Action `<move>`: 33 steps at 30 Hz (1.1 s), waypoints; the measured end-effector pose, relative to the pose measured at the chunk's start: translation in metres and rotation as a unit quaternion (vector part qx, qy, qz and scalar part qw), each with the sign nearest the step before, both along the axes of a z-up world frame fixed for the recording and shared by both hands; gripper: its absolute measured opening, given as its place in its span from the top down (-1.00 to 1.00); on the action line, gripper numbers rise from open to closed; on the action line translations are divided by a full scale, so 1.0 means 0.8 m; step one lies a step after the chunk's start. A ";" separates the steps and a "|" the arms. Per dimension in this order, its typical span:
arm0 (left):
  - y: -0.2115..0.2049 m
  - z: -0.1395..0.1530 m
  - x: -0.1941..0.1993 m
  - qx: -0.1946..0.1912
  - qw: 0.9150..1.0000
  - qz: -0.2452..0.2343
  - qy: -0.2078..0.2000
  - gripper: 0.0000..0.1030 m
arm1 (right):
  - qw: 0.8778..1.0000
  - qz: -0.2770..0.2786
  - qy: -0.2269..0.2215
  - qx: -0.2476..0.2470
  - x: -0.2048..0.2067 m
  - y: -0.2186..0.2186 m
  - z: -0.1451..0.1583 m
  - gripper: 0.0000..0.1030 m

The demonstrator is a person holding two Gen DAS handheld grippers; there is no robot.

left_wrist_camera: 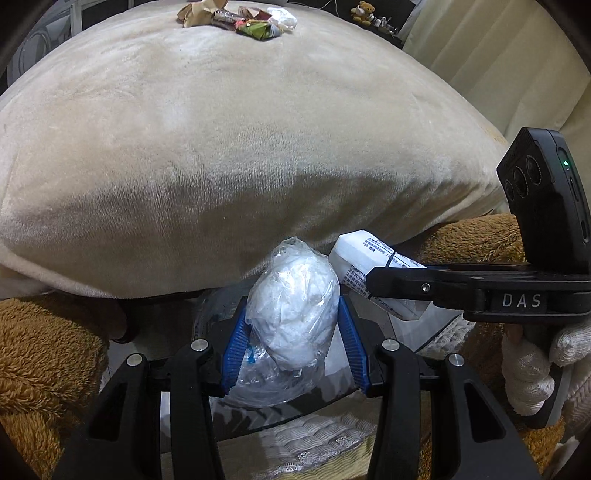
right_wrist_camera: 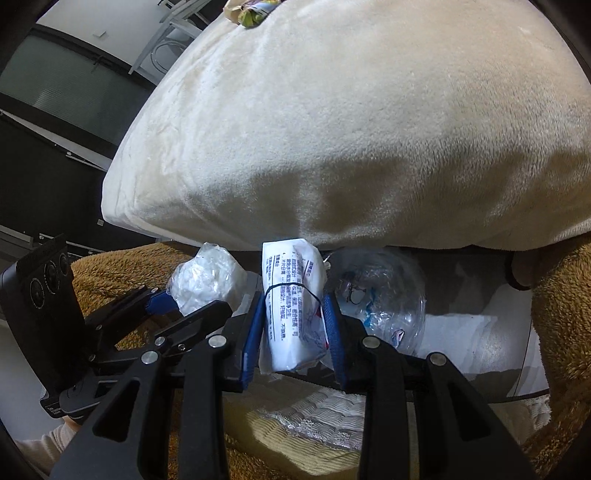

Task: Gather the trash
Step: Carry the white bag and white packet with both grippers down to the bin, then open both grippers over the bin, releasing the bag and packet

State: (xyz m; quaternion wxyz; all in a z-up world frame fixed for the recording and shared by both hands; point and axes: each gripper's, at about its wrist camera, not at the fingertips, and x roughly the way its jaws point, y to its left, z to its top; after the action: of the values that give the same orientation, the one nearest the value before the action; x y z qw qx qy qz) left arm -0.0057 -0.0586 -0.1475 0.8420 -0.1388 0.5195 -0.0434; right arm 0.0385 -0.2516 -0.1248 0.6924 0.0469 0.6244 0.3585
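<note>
1. We read this as a home living space: big cream plush cushion (left_wrist_camera: 229, 147) fills the frame centre.
2. Brown fleece throw (left_wrist_camera: 40, 354) lower left, teddy bear (left_wrist_camera: 364, 11) on a shelf, top right.
3. White chair (right_wrist_camera: 173, 26) upper left.

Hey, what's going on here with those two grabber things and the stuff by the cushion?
A person is collecting trash with two hand-held grippers. The left gripper is clamped on a wad of white paper in clear plastic; the right gripper is shut on a printed white packet. Both hang over a crushed clear plastic bottle below a cream cushion, where more litter waits.
</note>
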 end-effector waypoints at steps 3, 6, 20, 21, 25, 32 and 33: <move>0.002 -0.013 0.006 -0.002 1.000 0.004 0.025 0.11 | 1.000 -0.003 0.014 -0.013 0.002 0.003 -0.009 0.35; 0.005 -0.023 0.010 -0.007 0.999 0.009 0.045 0.11 | 0.999 -0.005 0.028 -0.025 0.005 0.003 -0.019 0.35; 0.014 -0.055 0.024 -0.023 0.993 0.016 0.118 0.11 | 0.994 -0.016 0.083 -0.069 0.010 0.006 -0.052 0.34; 0.013 -0.057 0.025 -0.023 0.992 0.014 0.123 0.11 | 0.994 -0.016 0.085 -0.072 0.011 0.007 -0.052 0.34; 0.011 -0.065 0.025 -0.021 0.990 0.010 0.139 0.11 | 0.992 -0.022 0.096 -0.079 0.013 0.006 -0.059 0.33; 0.009 -0.076 0.019 -0.022 0.987 0.009 0.162 0.09 | 0.992 -0.023 0.097 -0.081 0.014 0.007 -0.061 0.31; 0.008 -0.077 0.019 -0.020 0.986 0.011 0.164 0.09 | 0.992 -0.024 0.097 -0.081 0.014 0.008 -0.061 0.26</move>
State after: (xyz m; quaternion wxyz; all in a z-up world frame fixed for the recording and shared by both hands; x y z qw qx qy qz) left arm 0.0095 -0.0518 -0.2089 0.7429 -0.1667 0.6479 -0.0213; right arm 0.0497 -0.2454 -0.1737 0.6383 0.0400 0.7144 0.2840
